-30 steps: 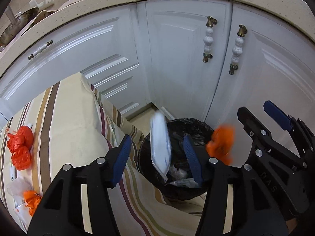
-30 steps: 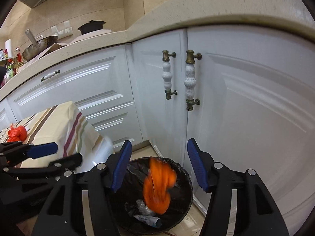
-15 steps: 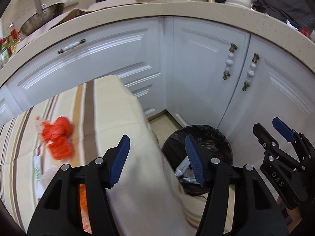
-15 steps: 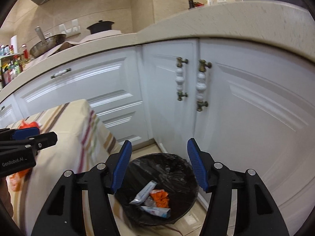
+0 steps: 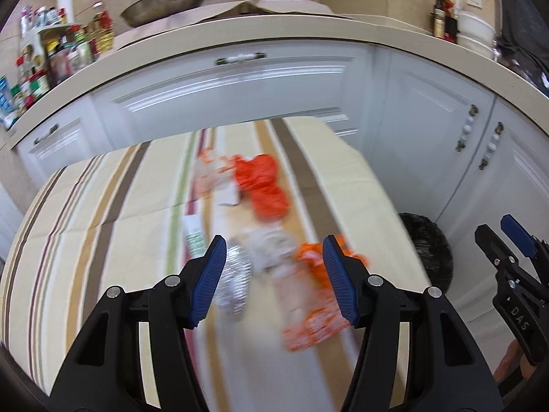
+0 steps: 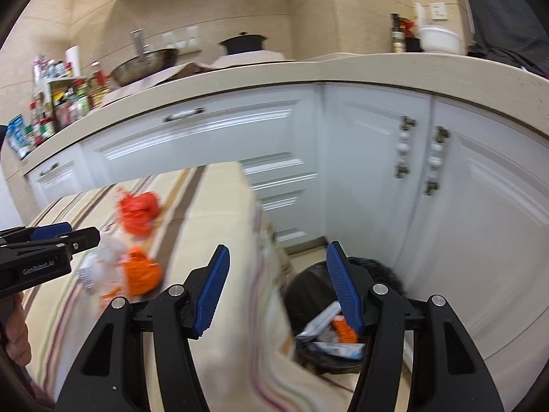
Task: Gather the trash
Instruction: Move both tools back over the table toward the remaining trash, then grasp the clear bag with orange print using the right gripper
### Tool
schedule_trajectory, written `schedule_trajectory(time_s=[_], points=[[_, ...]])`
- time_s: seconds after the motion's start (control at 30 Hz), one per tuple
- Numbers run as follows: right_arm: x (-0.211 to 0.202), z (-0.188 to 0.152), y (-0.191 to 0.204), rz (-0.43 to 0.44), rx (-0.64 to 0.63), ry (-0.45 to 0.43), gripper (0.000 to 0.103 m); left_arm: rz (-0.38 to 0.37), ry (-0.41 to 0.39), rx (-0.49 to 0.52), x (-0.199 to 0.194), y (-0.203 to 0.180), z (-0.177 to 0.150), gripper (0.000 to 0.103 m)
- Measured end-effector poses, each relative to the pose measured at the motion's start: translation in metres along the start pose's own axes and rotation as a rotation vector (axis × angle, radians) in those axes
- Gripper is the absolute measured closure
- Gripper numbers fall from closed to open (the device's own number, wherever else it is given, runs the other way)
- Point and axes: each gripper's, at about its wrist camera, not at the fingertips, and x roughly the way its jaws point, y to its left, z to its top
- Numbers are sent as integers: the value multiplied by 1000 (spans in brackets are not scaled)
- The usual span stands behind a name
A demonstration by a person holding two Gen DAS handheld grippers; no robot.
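Observation:
My left gripper [image 5: 274, 257] is open and empty above a striped tablecloth [image 5: 113, 206] strewn with trash. An orange crumpled bag [image 5: 264, 185], a silver foil ball [image 5: 233, 274], a clear wrapper [image 5: 271, 247] and an orange-white wrapper [image 5: 315, 322] lie below and ahead of it. My right gripper [image 6: 278, 267] is open and empty, hanging over the table's right edge beside the black bin [image 6: 329, 329], which holds white and orange wrappers. The bin [image 5: 429, 250] stands on the floor right of the table. The left gripper [image 6: 85, 237] shows at the left of the right wrist view.
White kitchen cabinets [image 5: 240, 92] under a beige countertop [image 5: 274, 34] stand close behind the table and bin. A wok, a pot, bottles and a spice rack [image 5: 61, 51] sit on the counter. A hand [image 6: 13, 329] holds the left tool.
A white wrapper and an orange bag fell from the grippers into the bin. Both grippers then swung left and rose, the left one now over the table's trash.

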Motion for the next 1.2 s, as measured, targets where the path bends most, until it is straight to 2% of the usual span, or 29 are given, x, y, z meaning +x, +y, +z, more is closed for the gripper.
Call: schedule_trajectory(time_s=[0.37,0.6,0.77,1.2], points=[[2,-15,88,157,-121,57,45,141,44,-126,-11,96,-35,45],[9,-17,113,166,-164,72,45,191,67,-187,-13,137,-52,45],[17,-16,115,145,-169,94,45,208,76,-220,-11,154,-58,45],[25,-26,153,201,-257,134,45,205,90,-238,-5,161,-61,45]])
